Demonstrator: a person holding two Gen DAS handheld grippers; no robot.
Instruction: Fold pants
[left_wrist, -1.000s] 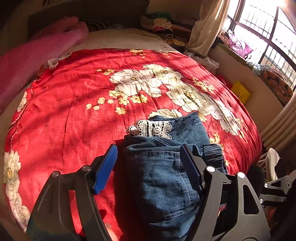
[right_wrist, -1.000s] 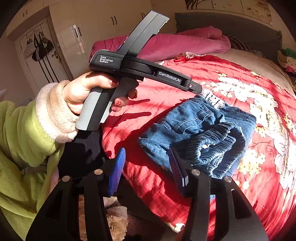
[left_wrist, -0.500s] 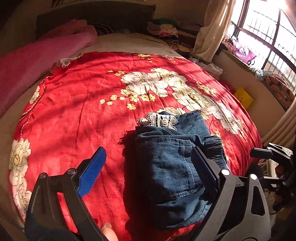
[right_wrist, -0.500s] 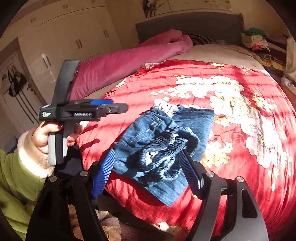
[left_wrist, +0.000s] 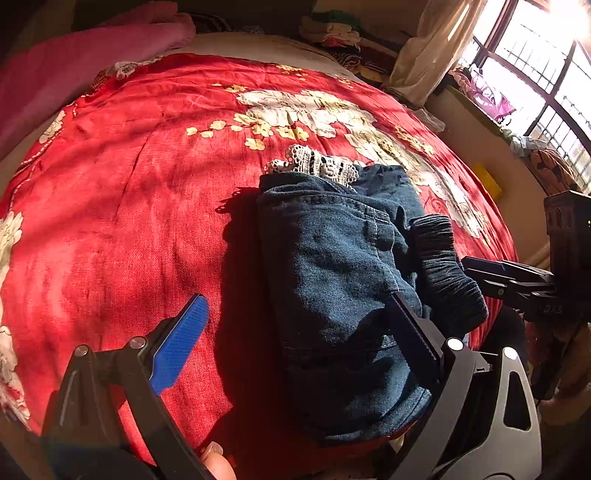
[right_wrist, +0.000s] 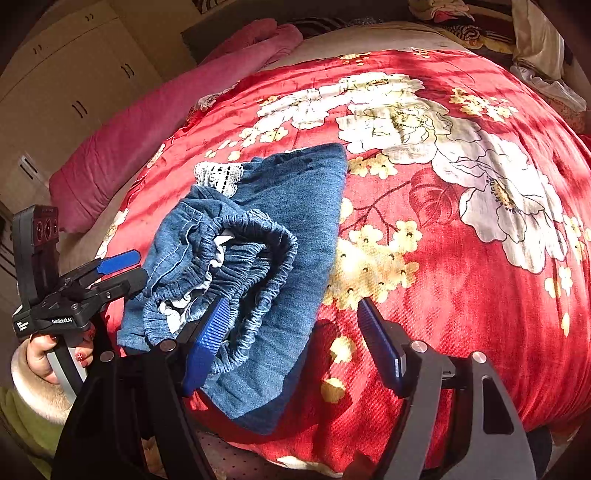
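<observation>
Blue denim pants (left_wrist: 343, 280) lie folded in a compact bundle near the front edge of the bed, with a white lace trim (left_wrist: 317, 164) at the far end and an elastic waistband (right_wrist: 236, 266) on top. They also show in the right wrist view (right_wrist: 280, 229). My left gripper (left_wrist: 295, 325) is open and empty, its jaws on either side of the bundle's near left part. My right gripper (right_wrist: 295, 321) is open and empty over the bundle's near right edge. The left gripper also shows in the right wrist view (right_wrist: 122, 267).
The bed carries a red floral cover (left_wrist: 129, 184) and a pink rolled blanket (right_wrist: 155, 122) at the left. Piled clothes (left_wrist: 332, 33) lie at the headboard. A window (left_wrist: 535, 62) and curtain stand on the right. White wardrobes (right_wrist: 66, 74) stand at the left.
Both grippers have shifted right along the bed's front edge. The right view has swung from the bundle's left side to its right edge. The pants lie as before.
</observation>
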